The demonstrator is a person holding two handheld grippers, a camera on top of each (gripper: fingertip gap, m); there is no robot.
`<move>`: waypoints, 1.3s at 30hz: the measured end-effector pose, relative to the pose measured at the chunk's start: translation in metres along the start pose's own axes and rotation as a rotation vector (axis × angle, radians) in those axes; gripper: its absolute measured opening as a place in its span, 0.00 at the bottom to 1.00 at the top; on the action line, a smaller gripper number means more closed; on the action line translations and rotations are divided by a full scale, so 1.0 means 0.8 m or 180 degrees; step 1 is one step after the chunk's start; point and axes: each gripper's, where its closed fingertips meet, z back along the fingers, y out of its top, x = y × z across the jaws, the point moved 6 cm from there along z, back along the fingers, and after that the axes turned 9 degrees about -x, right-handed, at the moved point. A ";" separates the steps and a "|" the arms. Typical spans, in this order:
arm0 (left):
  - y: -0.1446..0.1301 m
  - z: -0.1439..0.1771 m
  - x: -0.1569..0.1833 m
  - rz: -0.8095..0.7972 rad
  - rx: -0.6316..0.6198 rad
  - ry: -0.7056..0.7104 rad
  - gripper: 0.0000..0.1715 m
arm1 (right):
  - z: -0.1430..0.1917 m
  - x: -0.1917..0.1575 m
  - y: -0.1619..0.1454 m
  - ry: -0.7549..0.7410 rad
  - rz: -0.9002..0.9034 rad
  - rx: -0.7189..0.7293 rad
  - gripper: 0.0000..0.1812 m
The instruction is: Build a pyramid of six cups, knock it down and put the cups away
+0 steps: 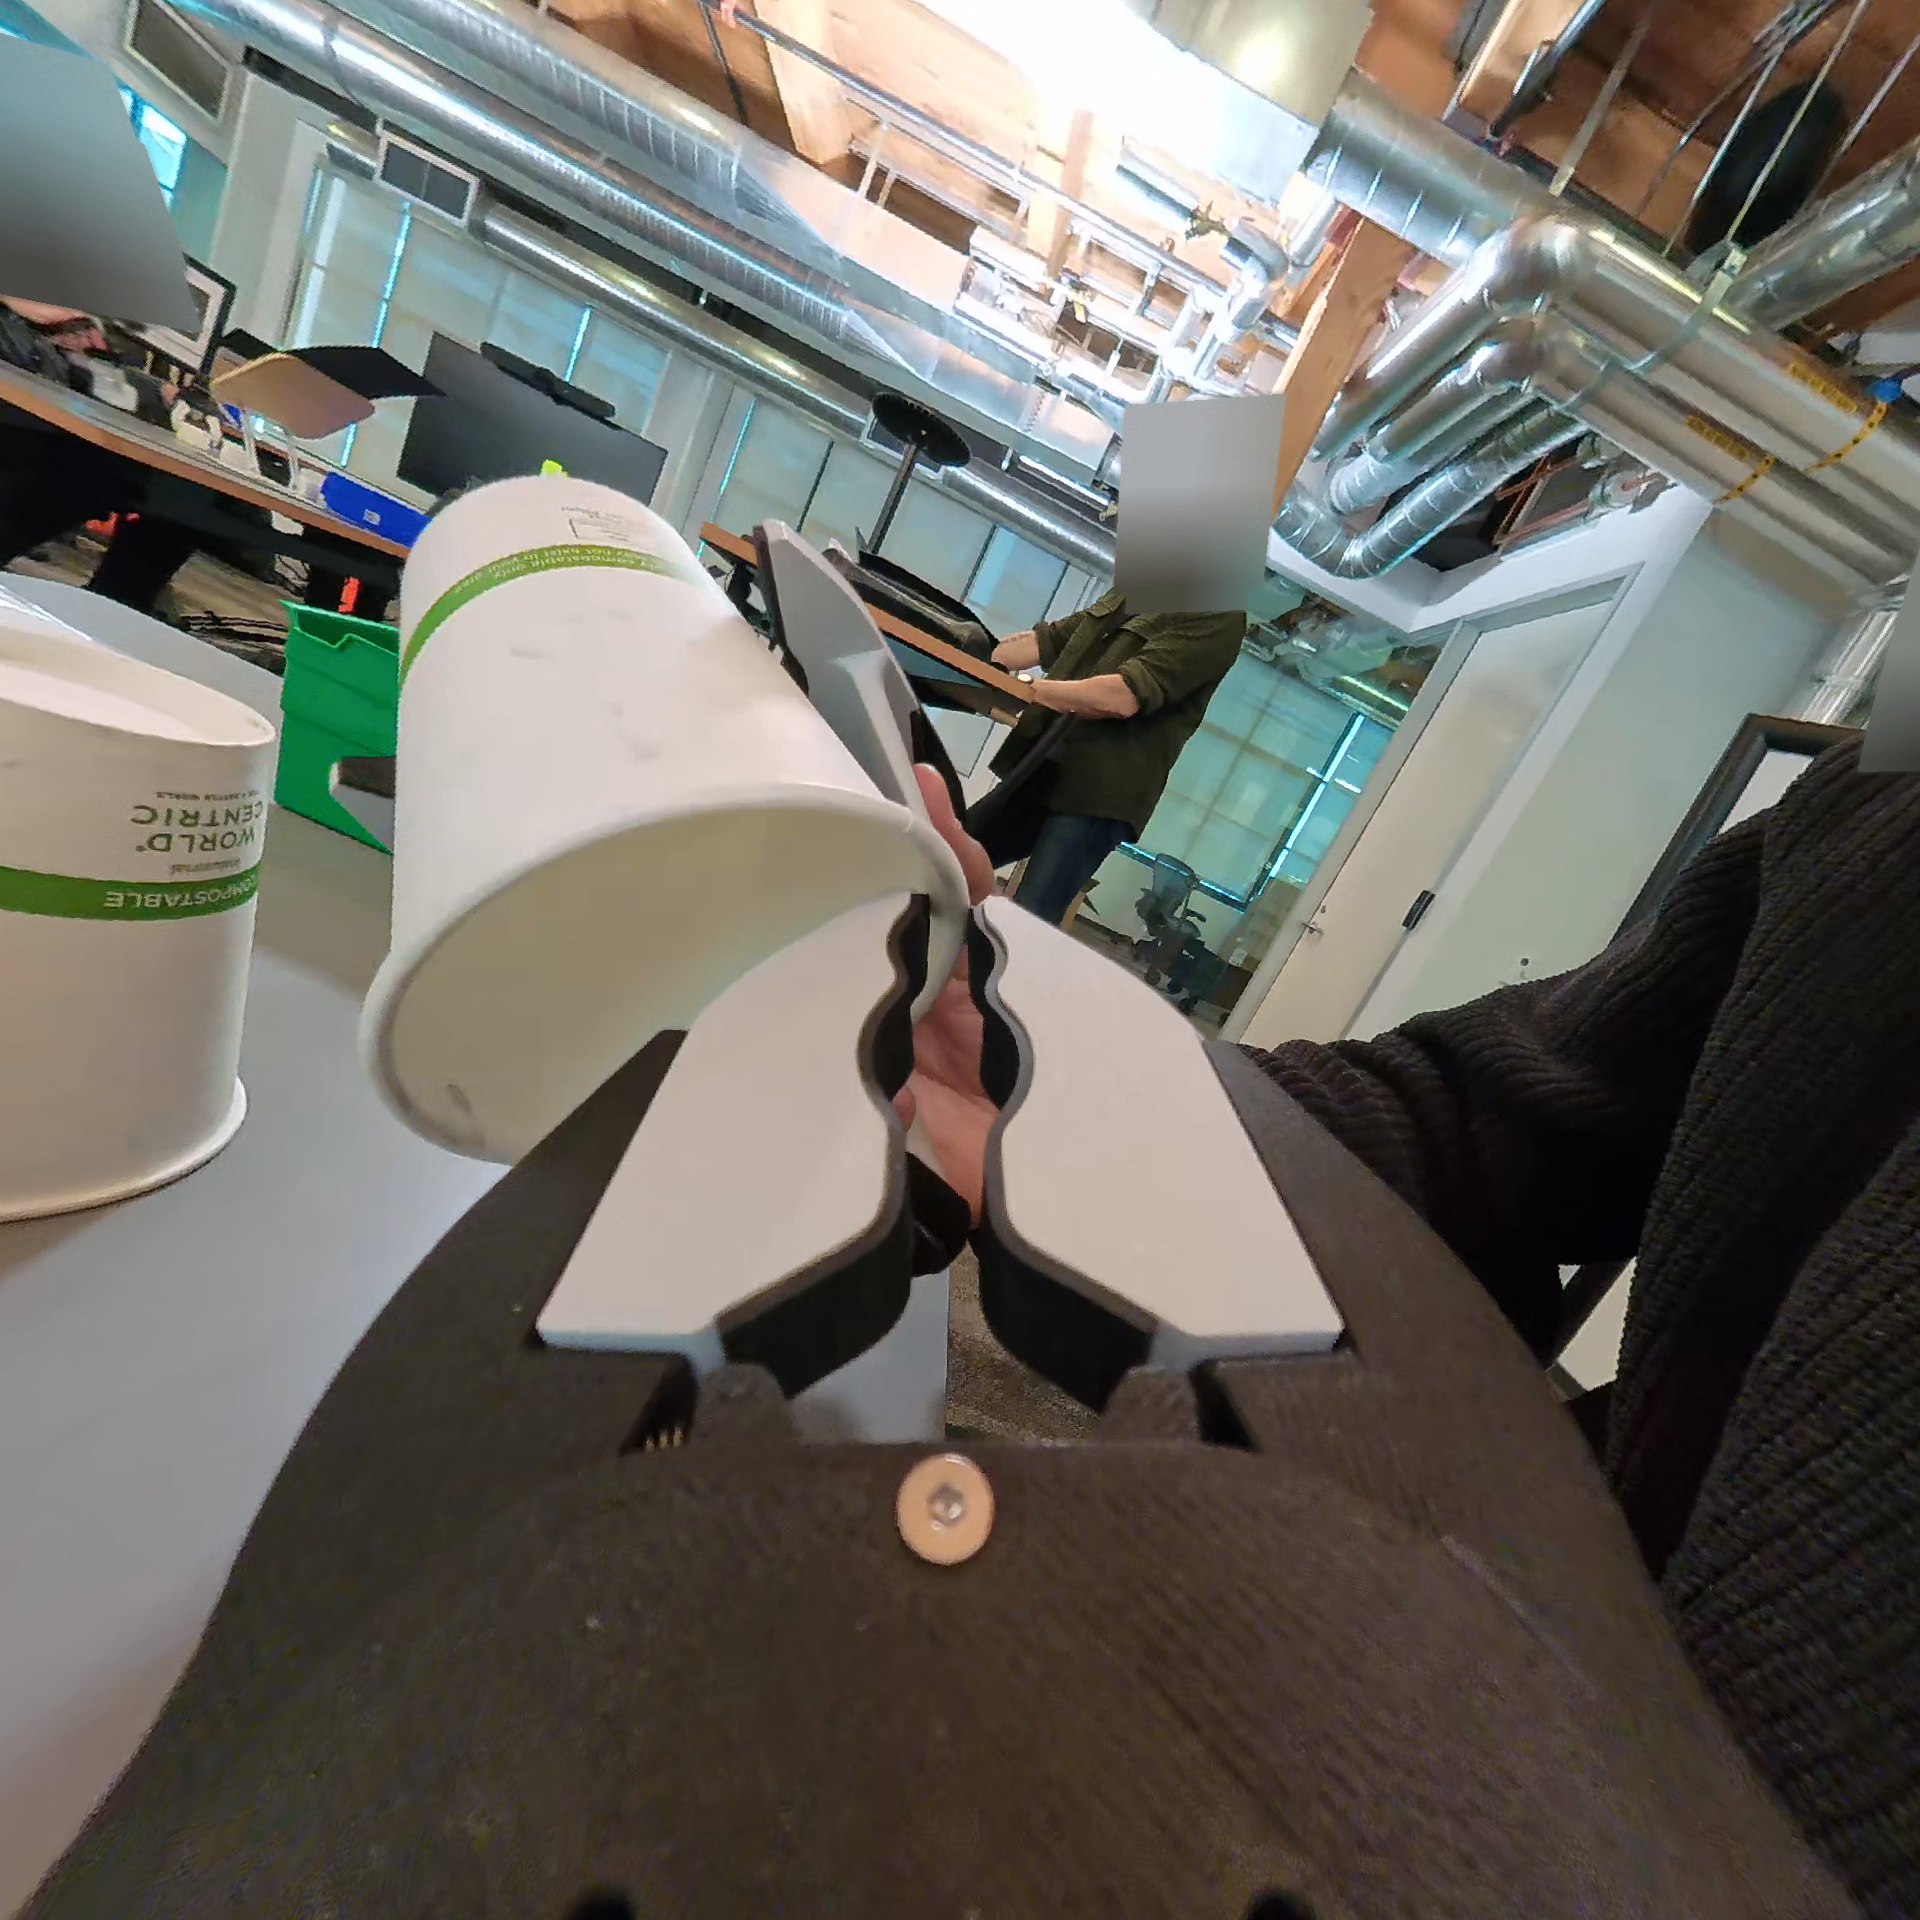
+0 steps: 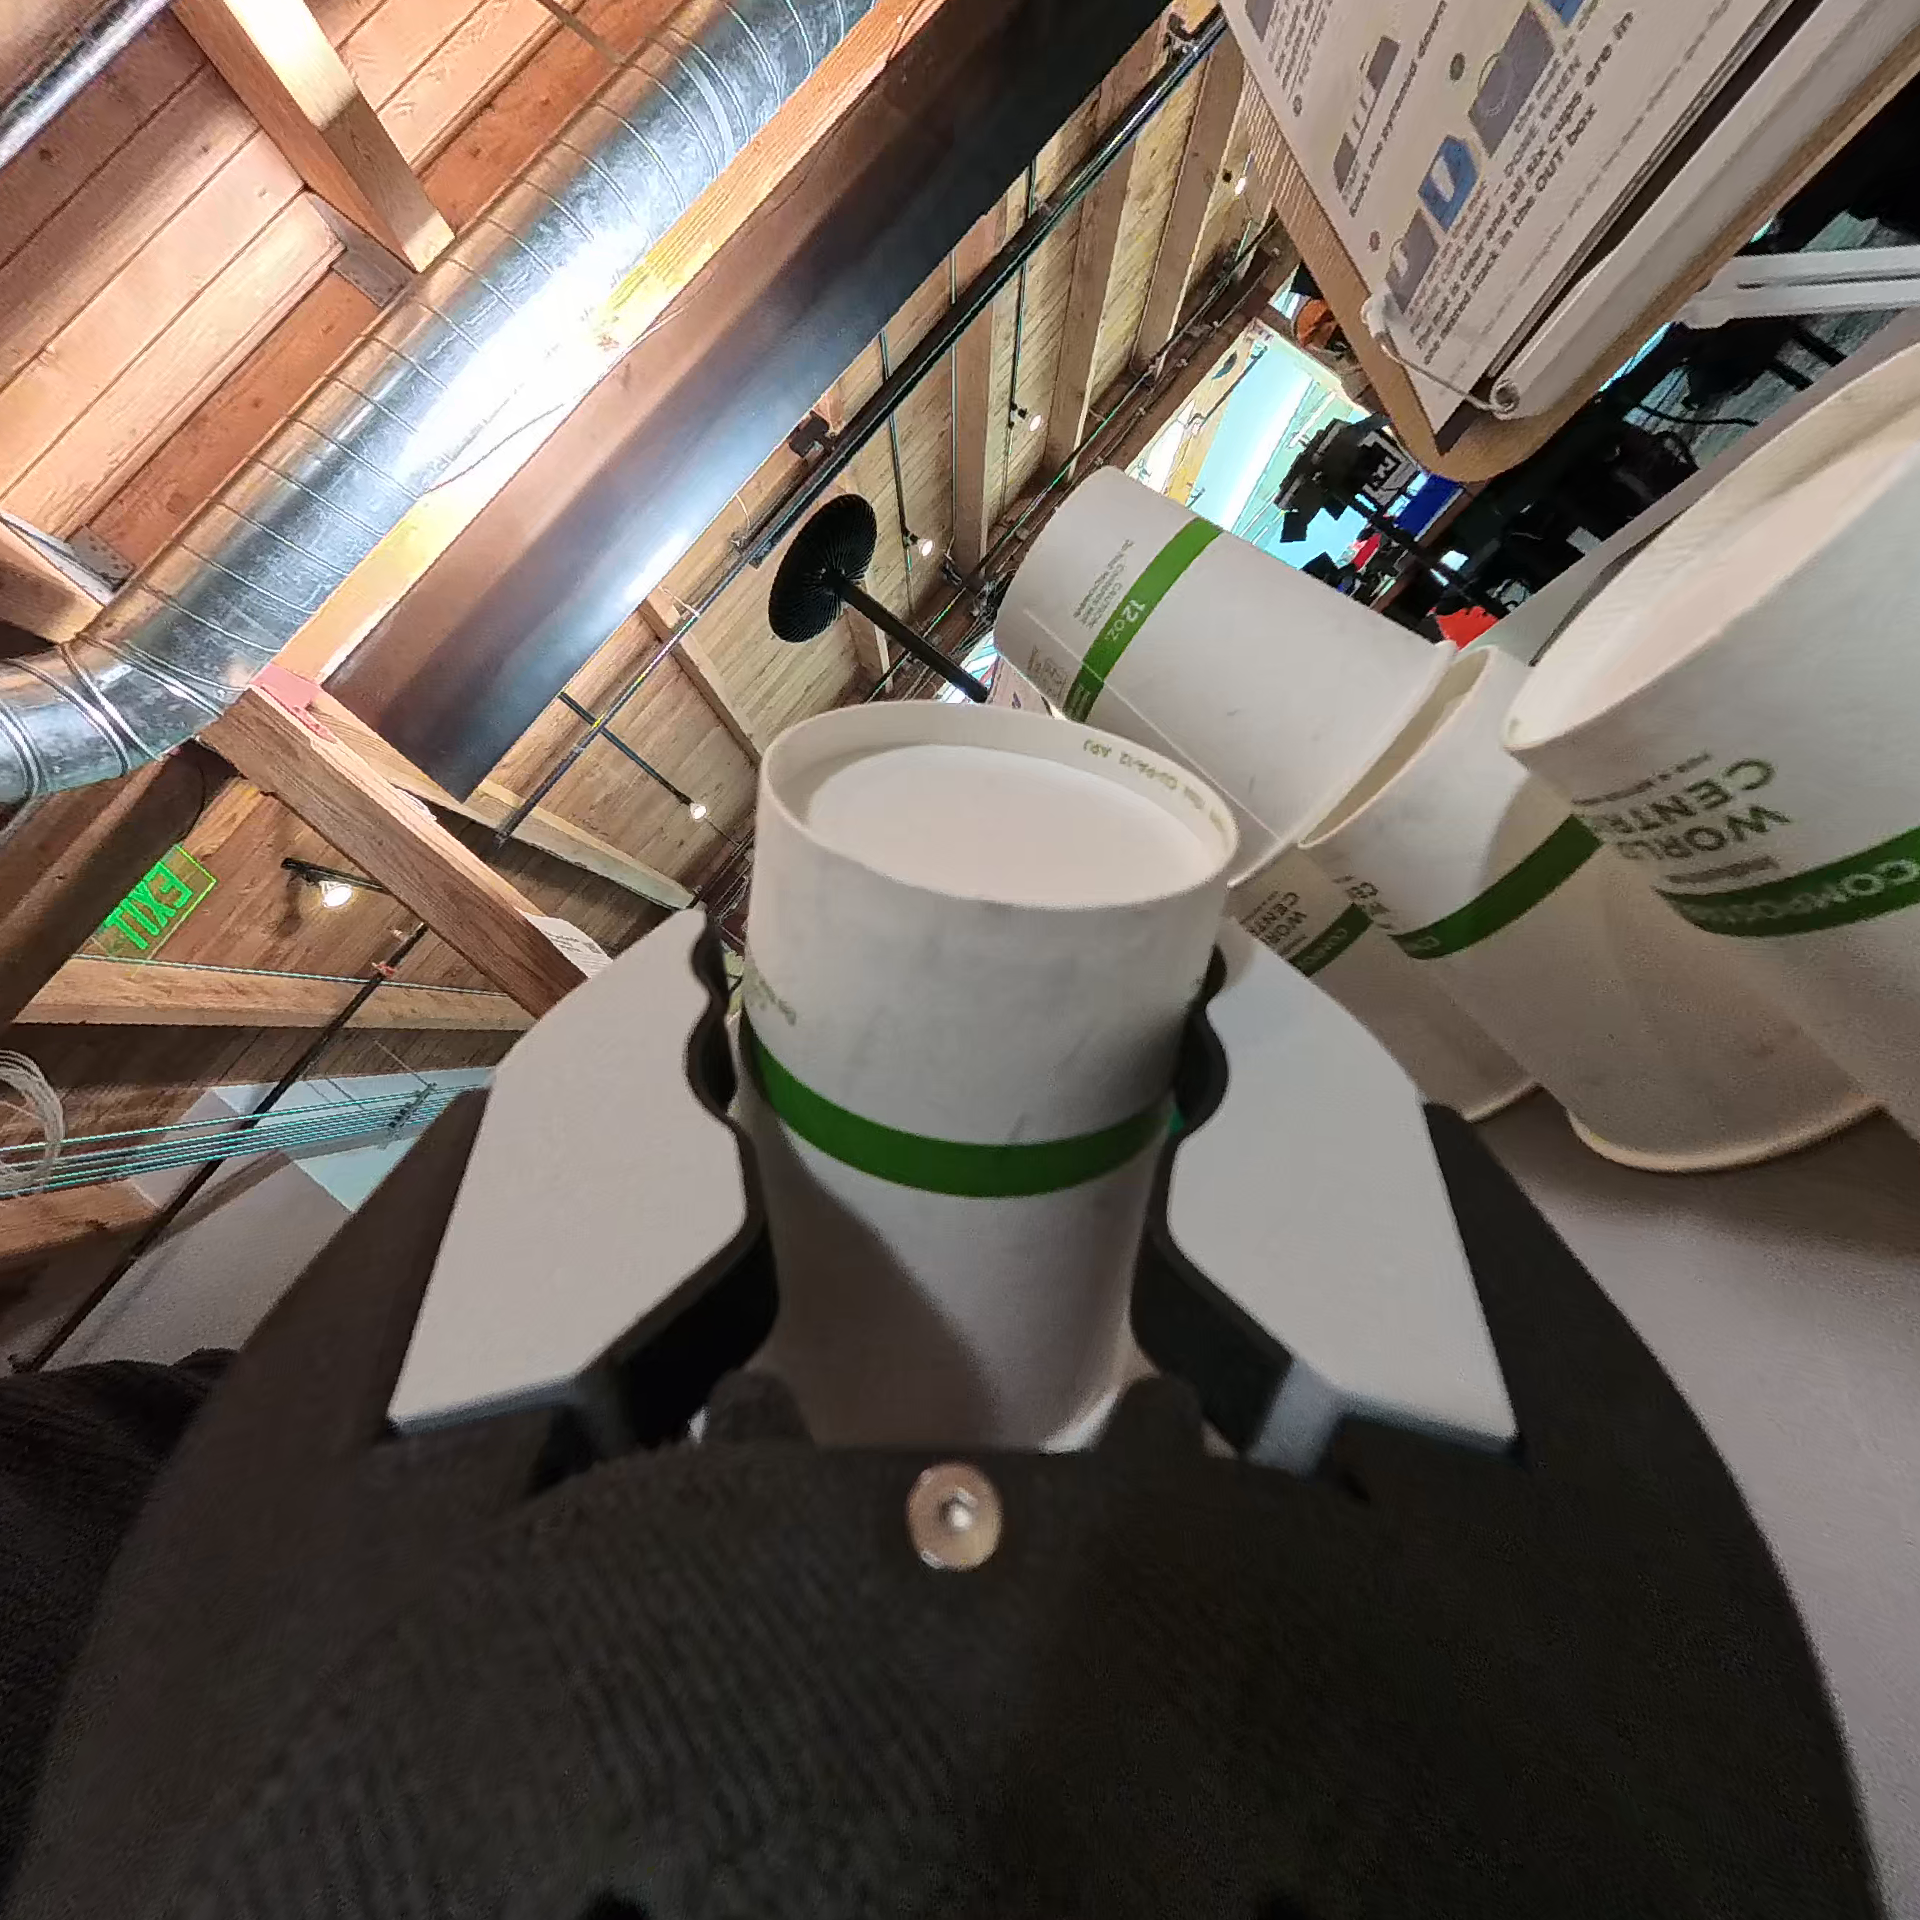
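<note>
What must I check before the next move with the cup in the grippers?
1. Right gripper is closed around the cup, at its green band: ok.
2. Left gripper pinches a rim, with the wall between its pads: ok.
3. Both grippers hold the same cup: cannot tell. The left view only shows another grey finger beside it.
4. Held cup is clear of the table: ok, it is tilted in the air.
5. Upturned cups stand on their rims: ok.
6. Far cup sits steady: cannot tell. It lies at another angle than its neighbours.
</note>
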 end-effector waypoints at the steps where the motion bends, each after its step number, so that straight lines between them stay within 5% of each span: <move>1: 0.001 0.001 0.000 0.0012 0.0013 -0.0013 0.04 | 0.001 0.000 0.001 -0.0004 0.0009 0.0001 0.46; 9: -0.001 0.001 -0.002 -0.0001 -0.0005 0.0111 0.03 | 0.010 -0.017 0.016 -0.0212 0.0776 0.0053 0.45; 16: 0.006 0.012 -0.022 0.0235 0.0179 0.0316 0.16 | 0.018 -0.016 0.026 -0.0524 0.1121 0.0113 0.45; 22: 0.011 0.021 -0.033 0.0648 0.0355 0.0229 0.11 | 0.003 -0.029 0.008 -0.0612 0.1765 -0.0135 0.45; 28: 0.015 0.022 -0.031 0.0931 0.0513 -0.0091 0.02 | 0.004 -0.025 0.010 -0.0488 0.1487 -0.0075 0.47; 39: 0.024 0.039 -0.042 0.1567 0.1160 -0.0479 0.02 | -0.004 -0.020 0.000 -0.0344 0.1146 -0.0103 0.54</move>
